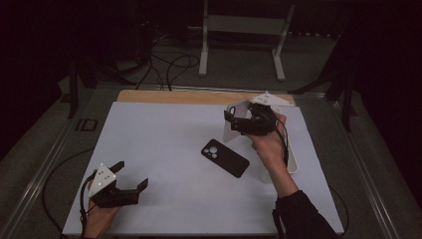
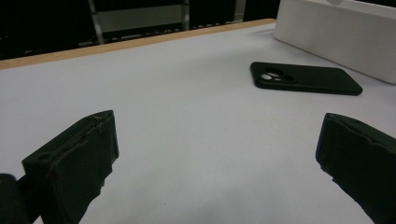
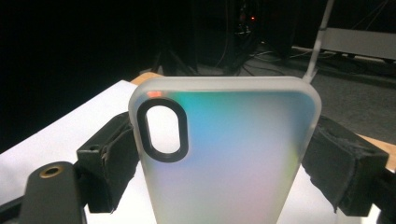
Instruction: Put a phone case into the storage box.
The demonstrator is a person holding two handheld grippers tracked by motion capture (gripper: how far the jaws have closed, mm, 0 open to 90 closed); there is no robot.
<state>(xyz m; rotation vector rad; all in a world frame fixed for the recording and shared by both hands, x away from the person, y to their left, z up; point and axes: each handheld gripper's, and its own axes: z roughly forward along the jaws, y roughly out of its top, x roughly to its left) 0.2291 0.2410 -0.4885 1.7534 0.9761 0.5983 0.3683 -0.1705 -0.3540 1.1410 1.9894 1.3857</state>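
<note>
The right gripper (image 3: 224, 158) has its jaws closed on the two long edges of a frosted translucent phone case (image 3: 224, 149), which stands upright between them, its oval camera cut-out at the upper left in the right gripper view. In the high view this case (image 1: 238, 112) is held above the far right part of the white tabletop (image 1: 164, 139). The left gripper (image 1: 130, 177) sits at the near left corner, jaws wide apart and holding nothing. A black phone (image 1: 225, 158) lies flat mid-tabletop, well apart from both grippers. A white box (image 2: 341, 32) stands just beyond it; its contents cannot be told.
</note>
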